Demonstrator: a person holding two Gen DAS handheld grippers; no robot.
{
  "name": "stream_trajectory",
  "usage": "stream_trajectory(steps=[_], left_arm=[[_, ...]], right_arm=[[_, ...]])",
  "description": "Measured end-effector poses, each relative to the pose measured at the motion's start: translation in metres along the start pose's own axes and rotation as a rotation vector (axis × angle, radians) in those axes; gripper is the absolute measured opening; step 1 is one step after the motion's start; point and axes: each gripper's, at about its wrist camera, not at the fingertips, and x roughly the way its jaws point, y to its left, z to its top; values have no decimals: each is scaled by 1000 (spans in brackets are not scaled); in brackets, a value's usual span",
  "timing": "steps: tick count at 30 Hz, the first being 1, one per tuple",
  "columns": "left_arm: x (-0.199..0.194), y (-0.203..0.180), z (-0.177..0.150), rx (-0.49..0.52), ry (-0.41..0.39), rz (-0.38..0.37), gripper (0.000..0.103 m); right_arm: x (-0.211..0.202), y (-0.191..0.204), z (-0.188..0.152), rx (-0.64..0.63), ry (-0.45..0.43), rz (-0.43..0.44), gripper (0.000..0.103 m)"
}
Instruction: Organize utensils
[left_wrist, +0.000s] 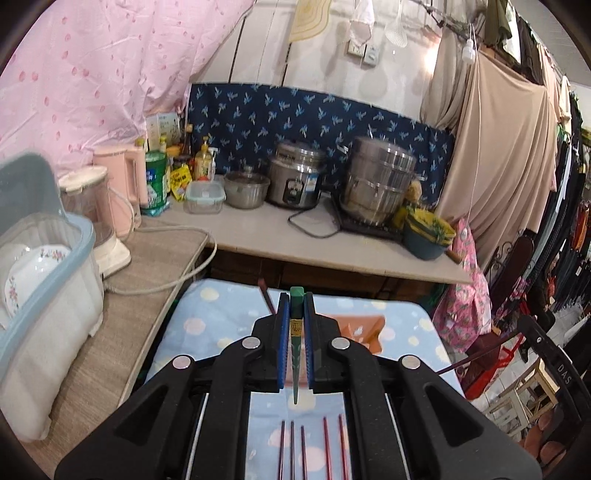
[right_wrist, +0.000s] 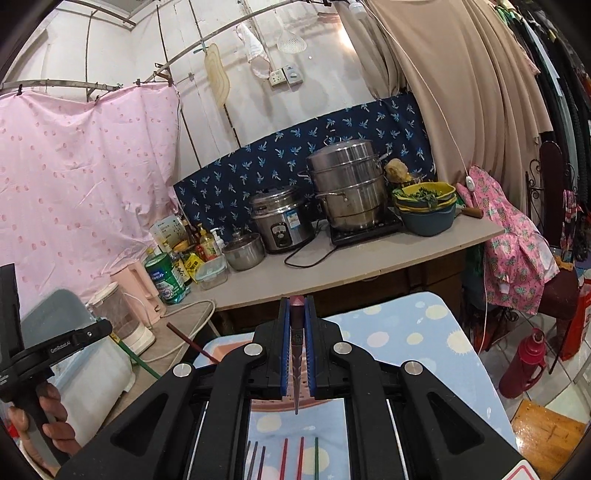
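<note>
My left gripper (left_wrist: 296, 306) is shut on a green chopstick (left_wrist: 296, 332), held above the blue dotted cloth (left_wrist: 229, 314). My right gripper (right_wrist: 296, 314) is shut on a dark red chopstick (right_wrist: 296, 347), held above the same cloth (right_wrist: 406, 332). Several red and dark chopsticks (left_wrist: 314, 446) lie side by side on the cloth below the left gripper. They show in the right wrist view too (right_wrist: 284, 458), with one green one (right_wrist: 316, 456). An orange tray (left_wrist: 364, 328) lies on the cloth beyond the left gripper and shows under the right gripper (right_wrist: 236, 347). The left gripper's handle (right_wrist: 55, 350) shows at the right view's left edge.
A counter (left_wrist: 332, 247) behind holds a rice cooker (left_wrist: 295, 177), a steel steamer pot (left_wrist: 380, 181), a bowl, bottles and a blue basin (left_wrist: 424, 236). A dish box with plates (left_wrist: 40, 266) and a blender (left_wrist: 96, 218) stand at the left. Clothes hang at the right.
</note>
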Motion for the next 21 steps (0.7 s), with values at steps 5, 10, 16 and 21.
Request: stream_trajectory(steps=[5, 10, 16, 21], left_arm=[[-1, -7, 36, 0, -87, 11, 7], [12, -13, 62, -5, -146, 19, 7], [38, -14, 69, 1, -140, 36, 7], [62, -7, 60, -7, -104, 28, 7]], right_arm=[[15, 15, 29, -17, -42, 12, 8], [39, 26, 50, -12, -59, 29, 8], [70, 36, 55, -23, -47, 44, 8], [99, 37, 43, -22, -7, 47, 8]])
